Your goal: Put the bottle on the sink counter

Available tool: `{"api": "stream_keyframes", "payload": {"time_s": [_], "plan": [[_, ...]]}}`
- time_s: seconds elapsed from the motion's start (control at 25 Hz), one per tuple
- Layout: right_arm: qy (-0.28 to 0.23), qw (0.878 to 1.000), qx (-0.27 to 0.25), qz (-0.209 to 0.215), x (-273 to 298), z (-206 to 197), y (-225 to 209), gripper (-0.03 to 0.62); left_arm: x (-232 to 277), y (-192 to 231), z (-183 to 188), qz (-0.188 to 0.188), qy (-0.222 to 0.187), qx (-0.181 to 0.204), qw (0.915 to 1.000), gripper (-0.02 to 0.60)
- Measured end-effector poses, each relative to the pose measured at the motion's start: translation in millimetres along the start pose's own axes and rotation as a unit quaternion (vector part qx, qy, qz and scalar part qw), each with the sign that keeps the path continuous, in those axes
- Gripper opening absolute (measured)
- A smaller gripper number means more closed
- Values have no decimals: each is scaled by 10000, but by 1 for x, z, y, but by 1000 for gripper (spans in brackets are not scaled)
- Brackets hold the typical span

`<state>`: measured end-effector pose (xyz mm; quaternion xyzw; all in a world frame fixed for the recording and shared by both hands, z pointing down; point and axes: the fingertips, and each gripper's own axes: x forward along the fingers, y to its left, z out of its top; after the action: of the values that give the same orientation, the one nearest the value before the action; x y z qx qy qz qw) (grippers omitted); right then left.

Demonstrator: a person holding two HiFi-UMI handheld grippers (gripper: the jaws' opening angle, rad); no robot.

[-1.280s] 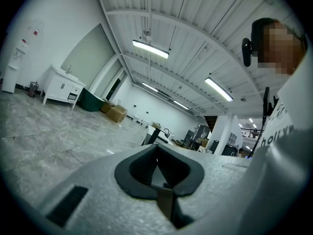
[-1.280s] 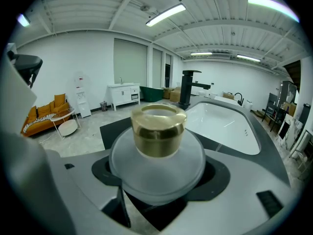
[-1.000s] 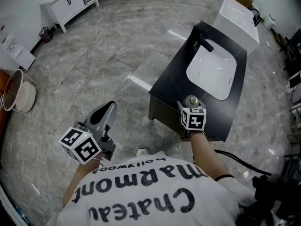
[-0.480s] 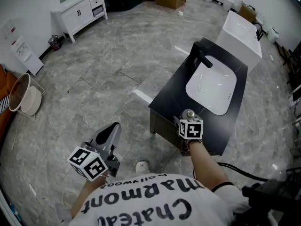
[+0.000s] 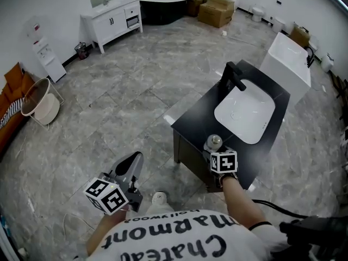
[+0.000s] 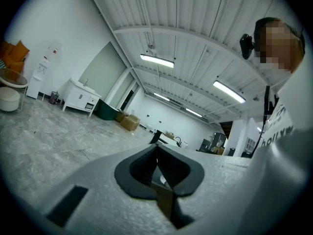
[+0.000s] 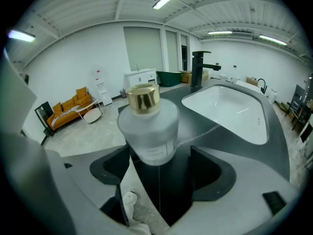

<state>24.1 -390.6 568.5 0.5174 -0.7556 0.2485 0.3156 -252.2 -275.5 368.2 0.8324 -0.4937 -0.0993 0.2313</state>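
Nearest, the left hand-held gripper hangs empty, jaws pressed together. The right hand-held gripper has its jaws apart around the bottle. The bottle stands upright, long axis vertical, gold cap up, on the black worktop's near end, before the basin. Its place matches the earlier frame.

White T-shirt, black lettering — grey left gripper, right gripper.

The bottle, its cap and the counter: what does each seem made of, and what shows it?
Bottle: frosted glass or plastic, translucent matt white.
Cap: shiny gold, so metal or metallised plastic.
Counter: dark and smooth with a sheen, perhaps stone or laminate.
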Motion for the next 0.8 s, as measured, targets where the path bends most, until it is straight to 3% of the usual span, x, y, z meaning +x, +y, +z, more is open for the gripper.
{"api": "stream_keyframes", "payload": {"time_s": [0.16,0.44,0.6,0.8], "plan": [[-148,9989,-38,433,-32,-21,-14,347,-4,-29,-16,-48,-378,-463,9982,15],[-538,9801,875,1700,-107,-60,-28,345,-12,-103,-62,-15,-274,-424,9987,15],[-627,9745,1170,1810,-153,-74,-38,345,-28,-138,-85,65,-351,-408,9985,15],[-1195,9604,1307,2153,-213,-71,-38,343,-47,-168,-119,318,-294,-260,9987,15]]}}
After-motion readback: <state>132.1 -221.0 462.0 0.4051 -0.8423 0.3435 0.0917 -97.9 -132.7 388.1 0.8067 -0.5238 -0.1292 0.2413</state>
